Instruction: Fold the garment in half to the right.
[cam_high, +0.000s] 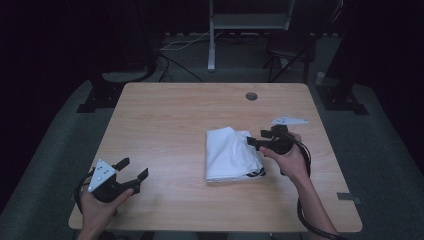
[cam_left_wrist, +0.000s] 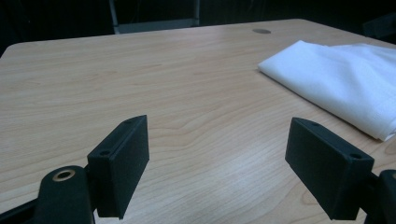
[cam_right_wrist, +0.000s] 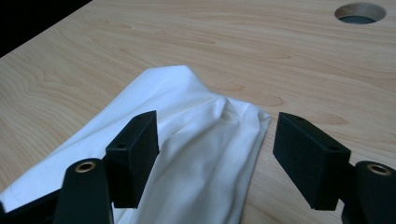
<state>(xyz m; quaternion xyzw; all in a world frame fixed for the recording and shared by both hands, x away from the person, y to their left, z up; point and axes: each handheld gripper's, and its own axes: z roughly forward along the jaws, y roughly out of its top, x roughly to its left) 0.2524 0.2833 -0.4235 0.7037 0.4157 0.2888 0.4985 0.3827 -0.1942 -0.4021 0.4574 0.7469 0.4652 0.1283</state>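
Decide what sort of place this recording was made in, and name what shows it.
Probably a dim lab or recording room: a bare wooden table with a cable hole, cables on the carpeted floor, and dark equipment stands around it.

Two black hand-held grippers, bare forearms.

The left gripper (cam_high: 131, 171) is matte black with a pale grey three-cornered plate (cam_high: 101, 174) on top, dotted with small dark holes. The right gripper (cam_high: 254, 140) is the same black, its own grey plate (cam_high: 289, 120) long and pointed. Each has two flat, block-shaped jaws with a small screw hole in the top edge. In both gripper views a round brass-ringed eyelet (cam_left_wrist: 63, 175) sits on the rounded arm behind a jaw. A black cable (cam_high: 301, 212) trails from the right gripper along the forearm; another loops by the left hand (cam_high: 100, 207). No sleeves reach the wrists.
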